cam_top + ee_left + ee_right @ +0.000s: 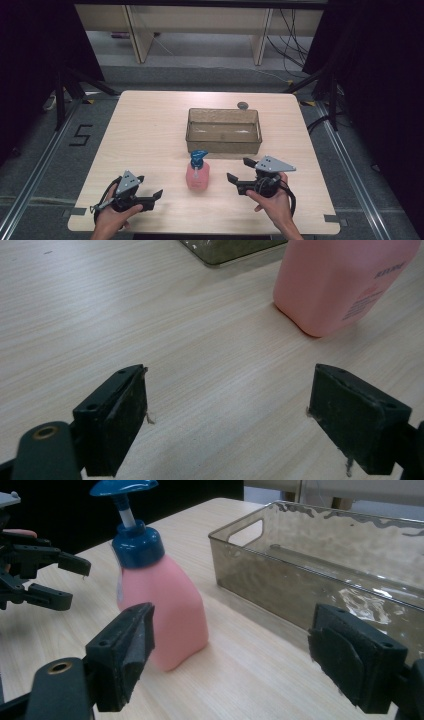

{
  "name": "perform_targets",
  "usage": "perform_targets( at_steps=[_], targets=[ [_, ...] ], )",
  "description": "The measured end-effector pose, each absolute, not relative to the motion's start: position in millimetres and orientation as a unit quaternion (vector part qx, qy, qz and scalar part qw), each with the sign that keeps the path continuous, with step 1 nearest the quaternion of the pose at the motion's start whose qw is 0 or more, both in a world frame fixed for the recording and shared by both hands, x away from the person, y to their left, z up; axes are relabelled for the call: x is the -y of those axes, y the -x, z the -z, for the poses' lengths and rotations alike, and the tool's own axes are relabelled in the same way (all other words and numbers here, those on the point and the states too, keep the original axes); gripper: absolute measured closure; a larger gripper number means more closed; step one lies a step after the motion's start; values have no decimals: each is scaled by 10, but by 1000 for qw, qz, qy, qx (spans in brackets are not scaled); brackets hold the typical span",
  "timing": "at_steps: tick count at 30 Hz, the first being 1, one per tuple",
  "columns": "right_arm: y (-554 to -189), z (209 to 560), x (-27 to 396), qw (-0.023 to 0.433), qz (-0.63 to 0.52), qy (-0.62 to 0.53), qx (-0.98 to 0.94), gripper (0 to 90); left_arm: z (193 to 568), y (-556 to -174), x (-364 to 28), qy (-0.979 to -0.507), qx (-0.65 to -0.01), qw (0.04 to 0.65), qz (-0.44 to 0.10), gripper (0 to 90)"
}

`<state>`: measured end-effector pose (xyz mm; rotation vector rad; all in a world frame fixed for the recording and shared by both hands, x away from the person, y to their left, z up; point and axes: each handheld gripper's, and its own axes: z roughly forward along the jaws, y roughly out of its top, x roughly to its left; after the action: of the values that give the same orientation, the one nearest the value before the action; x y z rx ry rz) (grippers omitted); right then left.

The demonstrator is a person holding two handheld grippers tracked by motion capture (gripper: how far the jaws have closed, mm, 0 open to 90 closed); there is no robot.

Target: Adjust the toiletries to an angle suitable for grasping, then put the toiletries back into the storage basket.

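A pink pump bottle (pixel 198 175) with a blue pump head stands upright on the wooden table (pixel 145 135), just in front of a clear smoky plastic bin (pixel 224 131). My left gripper (pixel 149 195) rests low at the front left, open and empty, with the bottle (pixel 340 280) ahead to its right. My right gripper (pixel 240 170) is held at the front right, open and empty, jaws pointing left toward the bottle (pixel 165 610). The bin (pixel 320 575) lies ahead of it on the right. The left gripper (pixel 65 580) shows beyond the bottle.
A small dark round object (pixel 243 105) lies on the table behind the bin. Black stands and cables flank the table on both sides. Wooden furniture legs stand on the floor beyond the far edge.
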<state>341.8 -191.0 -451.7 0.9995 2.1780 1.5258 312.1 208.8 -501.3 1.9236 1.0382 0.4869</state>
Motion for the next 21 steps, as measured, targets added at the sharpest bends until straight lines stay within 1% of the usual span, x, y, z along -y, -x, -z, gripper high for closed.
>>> perform_targets(
  at_steps=[1, 2, 5, 9, 11, 15, 16, 21],
  targets=[
    [-3418, 4517, 1910, 150, -531, -348, -758, 195, 5013, -3121, -2088, -773, -417, 436, -196, 151],
    [-3432, 4513, 1915, 160, -528, -339, -762, 195, 5012, -3120, -2093, -773, -418, 434, -196, 151],
    [-3426, 4519, 1846, 148, -529, -343, -762, 195, 5007, -3120, -2097, -774, -418, 432, -199, 151],
    [-3439, 4507, 1824, 156, -527, -333, -766, 196, 5005, -3122, -2087, -772, -418, 435, -198, 151],
    [-3454, 4508, 1778, 141, -533, -333, -765, 196, 5013, -3128, -2091, -772, -419, 436, -198, 151],
    [-3473, 4504, 1747, 147, -530, -325, -769, 196, 5015, -3123, -2097, -773, -418, 434, -199, 151],
    [-3460, 4495, 1695, 138, -536, -330, -765, 198, 5012, -3115, -2103, -774, -418, 431, -200, 151],
    [-3471, 4460, 1623, 137, -540, -317, -767, 206, 5013, -3125, -2108, -769, -418, 441, -200, 151]
  ],
)
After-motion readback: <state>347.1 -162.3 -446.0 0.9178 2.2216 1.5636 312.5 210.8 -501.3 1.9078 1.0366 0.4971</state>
